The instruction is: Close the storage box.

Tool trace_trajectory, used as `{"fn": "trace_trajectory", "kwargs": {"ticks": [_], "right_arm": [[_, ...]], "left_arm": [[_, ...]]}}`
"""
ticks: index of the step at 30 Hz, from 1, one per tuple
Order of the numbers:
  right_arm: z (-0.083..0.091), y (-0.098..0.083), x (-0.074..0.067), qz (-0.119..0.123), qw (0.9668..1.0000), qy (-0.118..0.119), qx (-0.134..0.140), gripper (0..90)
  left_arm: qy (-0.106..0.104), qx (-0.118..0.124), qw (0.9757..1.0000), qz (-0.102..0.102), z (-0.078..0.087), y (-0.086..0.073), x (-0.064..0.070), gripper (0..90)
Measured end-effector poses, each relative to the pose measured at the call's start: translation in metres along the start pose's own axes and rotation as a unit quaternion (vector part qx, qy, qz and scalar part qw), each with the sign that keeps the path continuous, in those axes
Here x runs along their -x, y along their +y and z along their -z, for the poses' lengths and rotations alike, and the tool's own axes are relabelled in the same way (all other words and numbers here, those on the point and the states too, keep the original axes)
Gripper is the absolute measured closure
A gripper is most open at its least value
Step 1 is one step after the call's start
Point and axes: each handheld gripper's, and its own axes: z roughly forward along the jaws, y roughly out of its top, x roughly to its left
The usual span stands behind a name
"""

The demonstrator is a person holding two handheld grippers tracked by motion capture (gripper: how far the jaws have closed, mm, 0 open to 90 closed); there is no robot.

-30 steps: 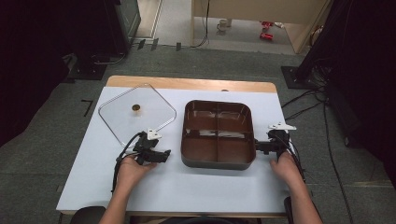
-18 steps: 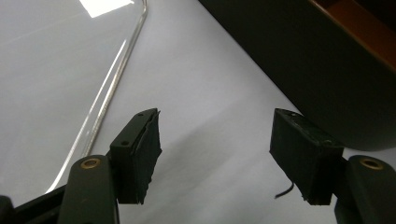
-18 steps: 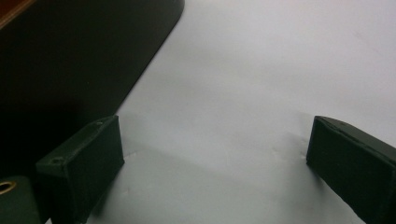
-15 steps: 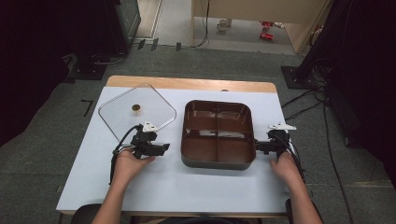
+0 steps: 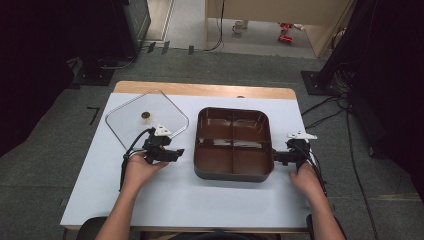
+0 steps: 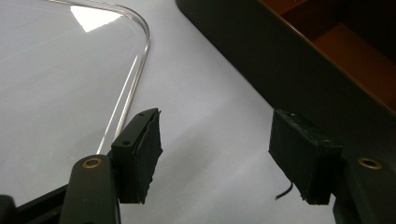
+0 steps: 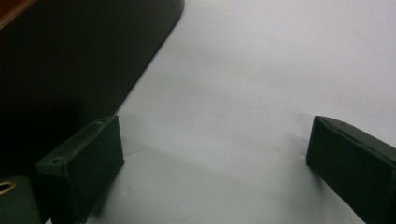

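Note:
A dark brown tray [image 5: 232, 142] with four compartments sits in the middle of the white table [image 5: 165, 200]. To its left lies a clear square lid [image 5: 145, 120] with a small brown knob [image 5: 145, 116]. My left gripper [image 5: 177, 154] hovers between lid and tray, pointing at the tray. In the left gripper view its jaws [image 6: 217, 121] have just been closing but stand apart with nothing between them, lid rim [image 6: 135, 79] on one side and tray wall [image 6: 280, 60] on the other. My right gripper [image 5: 276, 157] is open [image 7: 215, 126] beside the tray's right wall [image 7: 70, 60].
A wooden strip [image 5: 200, 90] runs along the table's far edge. Bare white table lies in front of the tray and to the right of it. Cables trail from both grippers, and dark equipment stands on the floor around the table.
My left gripper has risen a little and drifted slightly away from the front edge, with its jaws narrower than before. The right gripper, the tray and the lid have stayed put.

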Motion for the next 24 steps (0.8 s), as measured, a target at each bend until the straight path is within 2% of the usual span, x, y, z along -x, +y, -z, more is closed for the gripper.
{"fn": "trace_trajectory", "kwargs": {"ticks": [11, 24], "right_arm": [[0.0, 0.0, 0.0, 0.0, 1.0, 0.0, 0.0, 3.1], [0.0, 0.0, 0.0, 0.0, 1.0, -0.001, 0.0, 3.1]], "left_arm": [[-0.001, 0.001, 1.0, 0.006, -0.003, 0.014, -0.012, 34.4], [0.02, 0.01, 0.9997, 0.009, 0.001, 0.029, -0.034, 35.3]]}}
